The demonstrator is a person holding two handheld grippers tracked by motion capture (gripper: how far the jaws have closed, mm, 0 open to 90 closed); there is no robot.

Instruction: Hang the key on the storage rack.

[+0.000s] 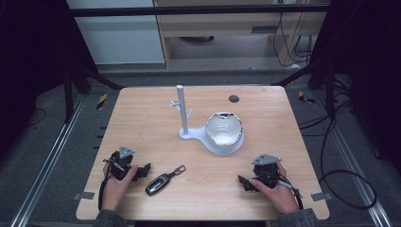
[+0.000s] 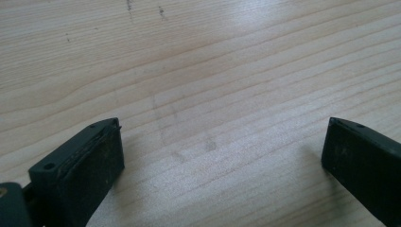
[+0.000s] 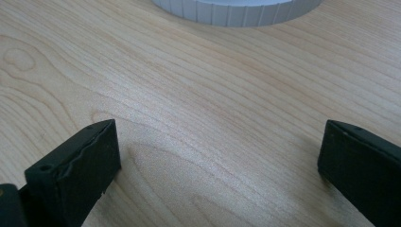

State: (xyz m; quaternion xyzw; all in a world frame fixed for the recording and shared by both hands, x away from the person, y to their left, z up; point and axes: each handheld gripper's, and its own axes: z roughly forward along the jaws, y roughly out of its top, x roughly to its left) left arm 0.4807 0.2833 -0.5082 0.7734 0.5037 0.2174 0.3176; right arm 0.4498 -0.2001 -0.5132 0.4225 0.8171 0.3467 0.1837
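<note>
Resting wide-jawed and empty, the left gripper (image 1: 142, 169) sits just left of the car key (image 1: 163, 180), its long axis angled up-right; right gripper (image 1: 245, 182), equally open, lies farther away

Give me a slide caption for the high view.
Two open hand-held grippers, left and right, flank a car key before a white stand.

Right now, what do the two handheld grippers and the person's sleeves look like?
Both are black two-jaw units. The left gripper and right gripper each carry a grey three-cornered plate on top and trail a black cable. Up close, the left gripper's fingers and the right gripper's fingers are blocky, matt black, square-ended pads. The sleeves are grey.
</note>
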